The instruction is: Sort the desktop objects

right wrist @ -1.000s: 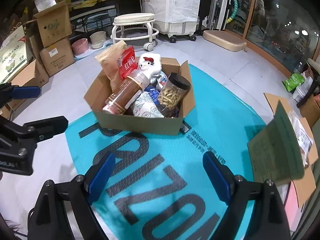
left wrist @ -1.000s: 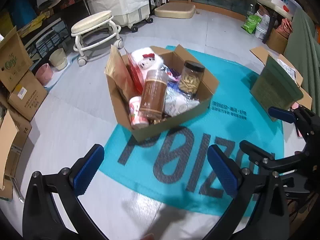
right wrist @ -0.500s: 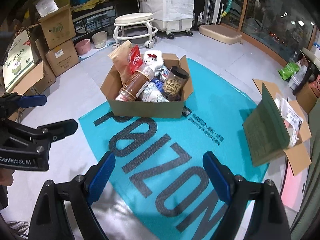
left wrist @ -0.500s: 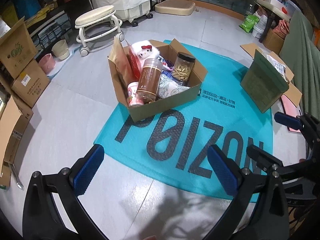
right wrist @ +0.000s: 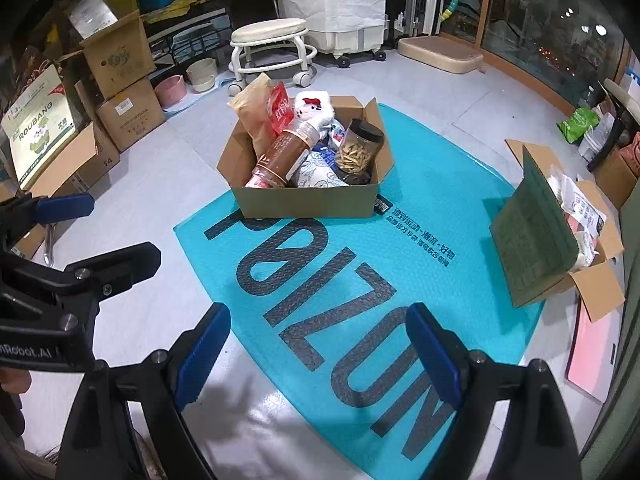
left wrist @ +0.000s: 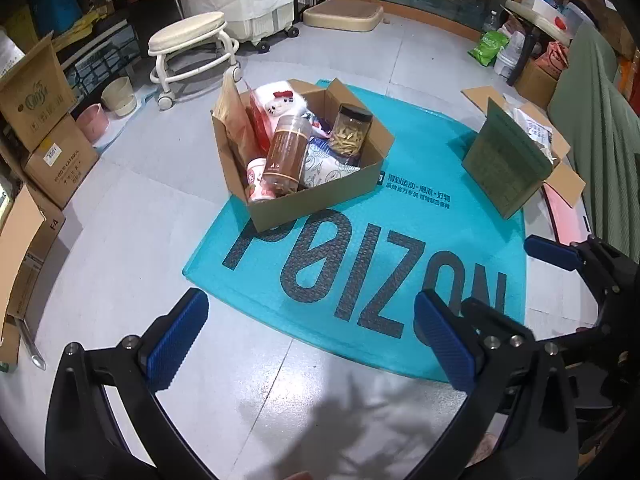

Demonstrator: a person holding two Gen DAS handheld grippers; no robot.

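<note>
An open cardboard box [left wrist: 320,202] [right wrist: 308,202] sits on a teal mat [left wrist: 420,232] [right wrist: 360,280]. Packed inside are a tall brown bottle [left wrist: 289,150] [right wrist: 282,154], a black-lidded jar of sticks [left wrist: 352,132] [right wrist: 360,148], a white plush with a red bow [left wrist: 280,100] [right wrist: 312,110], a brown paper bag [left wrist: 236,120] and a red packet [right wrist: 280,110]. My left gripper [left wrist: 308,340] hovers open and empty, well short of the box. My right gripper [right wrist: 318,354] is likewise open and empty over the mat's near edge. Each gripper shows at the side of the other's view.
A second open carton with a green flap [left wrist: 508,160] [right wrist: 536,232] stands at the mat's right. Stacked cardboard boxes [left wrist: 48,136] [right wrist: 120,80] line the left. A white wheeled stool [left wrist: 192,48] [right wrist: 272,48] and bowls [left wrist: 116,96] stand behind the box.
Both grippers have drawn back from the box, which now looks smaller and farther away. More of the mat and grey floor shows. Jaws unchanged.
</note>
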